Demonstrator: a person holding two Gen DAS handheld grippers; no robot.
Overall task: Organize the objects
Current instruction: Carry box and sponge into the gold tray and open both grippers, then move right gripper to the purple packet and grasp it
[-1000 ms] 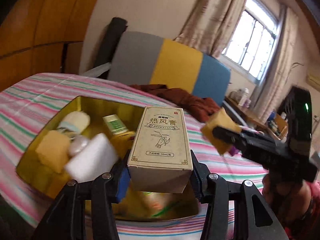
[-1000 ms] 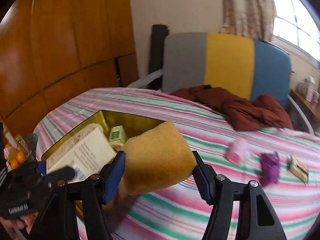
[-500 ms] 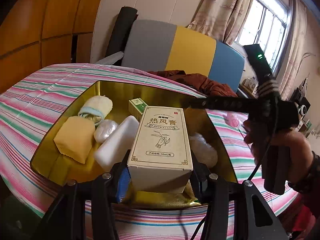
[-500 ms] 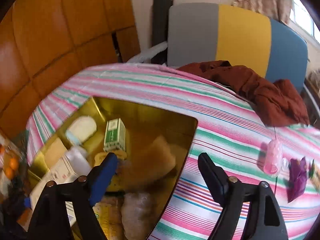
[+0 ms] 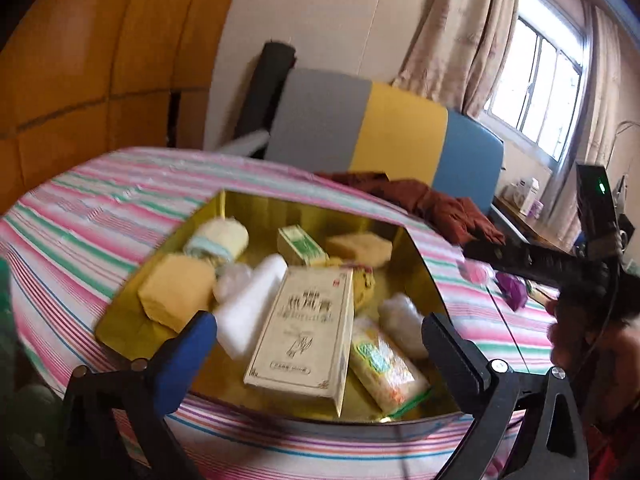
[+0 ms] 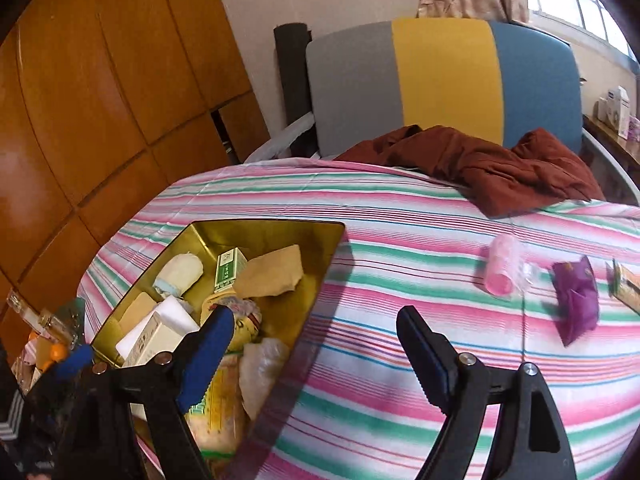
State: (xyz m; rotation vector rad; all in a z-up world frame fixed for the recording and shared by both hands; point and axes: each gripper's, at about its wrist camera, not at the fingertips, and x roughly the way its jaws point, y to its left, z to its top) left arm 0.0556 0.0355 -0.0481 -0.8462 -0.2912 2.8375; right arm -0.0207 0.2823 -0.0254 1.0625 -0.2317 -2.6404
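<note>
A gold tin (image 5: 312, 210) (image 6: 264, 232) sits on the striped tablecloth and holds several items. The cream printed box (image 5: 304, 328) lies tilted inside it, below my left gripper (image 5: 318, 324), whose jaws are opening and stand wide apart without touching the box. A tan sponge (image 5: 360, 246) (image 6: 272, 272) rests at the tin's far side. My right gripper (image 6: 316, 316) is open with nothing between its fingers, over the tin's right rim. A pink bottle (image 6: 502, 270) and a purple packet (image 6: 576, 300) lie on the cloth to its right.
A brown cloth (image 6: 500, 168) is heaped at the table's far edge before a grey, yellow and blue chair (image 6: 444, 76). A small box (image 6: 626, 284) lies at the far right. Wooden panels (image 6: 100, 100) stand to the left. A hand (image 5: 580, 344) holds the right gripper.
My left gripper let go of the cream box, which dropped into the tin. My right gripper released the sponge into the tin, then swung right toward the bare cloth.
</note>
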